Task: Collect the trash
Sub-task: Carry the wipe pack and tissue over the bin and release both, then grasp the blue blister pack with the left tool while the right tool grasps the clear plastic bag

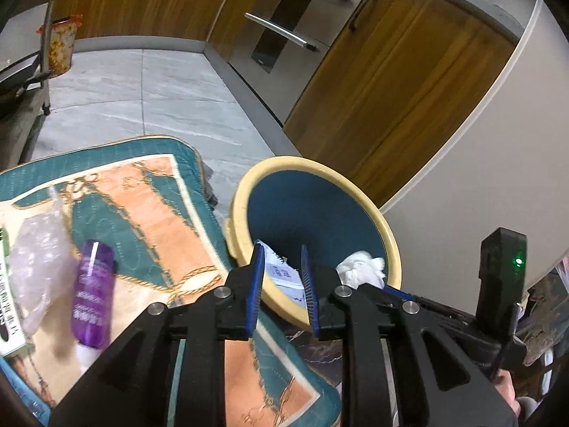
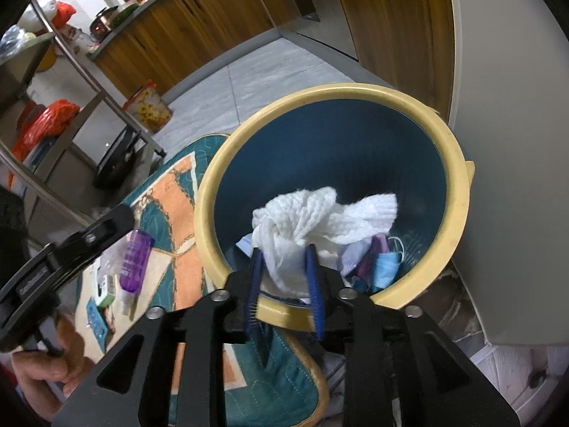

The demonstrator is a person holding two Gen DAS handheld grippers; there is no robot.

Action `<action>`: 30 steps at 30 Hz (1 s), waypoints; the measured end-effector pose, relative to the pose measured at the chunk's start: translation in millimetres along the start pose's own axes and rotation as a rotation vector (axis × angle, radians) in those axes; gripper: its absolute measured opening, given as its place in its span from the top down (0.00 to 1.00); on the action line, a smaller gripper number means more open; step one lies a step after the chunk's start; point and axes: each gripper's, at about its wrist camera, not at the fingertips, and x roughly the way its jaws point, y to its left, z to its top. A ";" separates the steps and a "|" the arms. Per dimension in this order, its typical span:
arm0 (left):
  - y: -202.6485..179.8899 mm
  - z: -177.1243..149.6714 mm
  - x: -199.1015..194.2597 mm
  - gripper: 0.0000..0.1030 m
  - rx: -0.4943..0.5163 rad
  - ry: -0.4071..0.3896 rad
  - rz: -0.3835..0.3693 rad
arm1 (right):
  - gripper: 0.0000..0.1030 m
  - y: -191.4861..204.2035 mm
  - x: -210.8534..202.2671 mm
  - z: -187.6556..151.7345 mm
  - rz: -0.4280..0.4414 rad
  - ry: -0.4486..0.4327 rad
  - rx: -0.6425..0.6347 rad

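Observation:
A yellow-rimmed blue bin (image 1: 245, 185) (image 2: 458, 185) stands at the edge of a teal and orange mat (image 1: 160, 213). My left gripper (image 1: 282, 284) hovers open over the bin's near rim, a printed white paper slip (image 1: 282, 274) loose in the gap. My right gripper (image 2: 284, 274) stands open over the same rim with a crumpled white tissue (image 2: 320, 213) (image 1: 359, 267) bulging up between its fingers. A blue face mask (image 2: 386, 267) and wrappers lie in the bin. On the mat lie a purple bottle (image 1: 93, 291) (image 2: 134, 263), clear crumpled plastic (image 1: 39, 259) and a green-white box (image 2: 106, 290).
Wooden cabinets (image 1: 391, 89) and a steel oven front (image 1: 284, 35) line the far side of a grey tiled floor. A white panel (image 2: 515, 178) rises just right of the bin. A metal rack (image 2: 89, 99) and a flowered bag (image 2: 149, 106) stand to the left.

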 end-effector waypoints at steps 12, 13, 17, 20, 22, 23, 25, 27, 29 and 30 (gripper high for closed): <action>35.1 -7.3 -64.4 0.72 0.003 -0.049 0.113 | 0.53 15.7 -9.0 -1.2 0.023 -0.024 -0.026; 39.0 -8.6 -71.0 0.71 0.001 -0.054 0.125 | 0.53 18.2 -9.6 -0.9 0.026 -0.025 -0.030; 56.6 -14.0 -95.4 0.62 -0.002 -0.069 0.174 | 0.53 33.5 -8.6 0.4 0.049 -0.025 -0.049; 70.1 -18.3 -115.3 0.58 -0.004 -0.080 0.214 | 0.52 48.1 -6.9 -0.2 0.069 -0.022 -0.071; 77.7 -20.5 -125.0 0.52 -0.007 -0.081 0.233 | 0.49 57.7 -5.0 -0.6 0.079 -0.021 -0.089; 82.7 -22.5 -131.4 0.50 -0.009 -0.085 0.244 | 0.47 62.4 -4.3 -1.1 0.084 -0.020 -0.097; 92.5 -27.4 -143.9 0.48 -0.006 -0.087 0.270 | 0.45 74.1 -2.6 -2.4 0.095 -0.019 -0.119; 99.6 -32.4 -151.9 0.44 -0.007 -0.084 0.294 | 0.45 83.4 -1.2 -4.2 0.105 -0.014 -0.136; 110.0 -38.9 -161.5 0.43 -0.010 -0.083 0.323 | 0.45 95.0 0.8 -5.8 0.114 -0.008 -0.155; 115.0 -42.1 -165.4 0.43 -0.013 -0.082 0.333 | 0.45 101.1 1.9 -6.7 0.119 -0.004 -0.166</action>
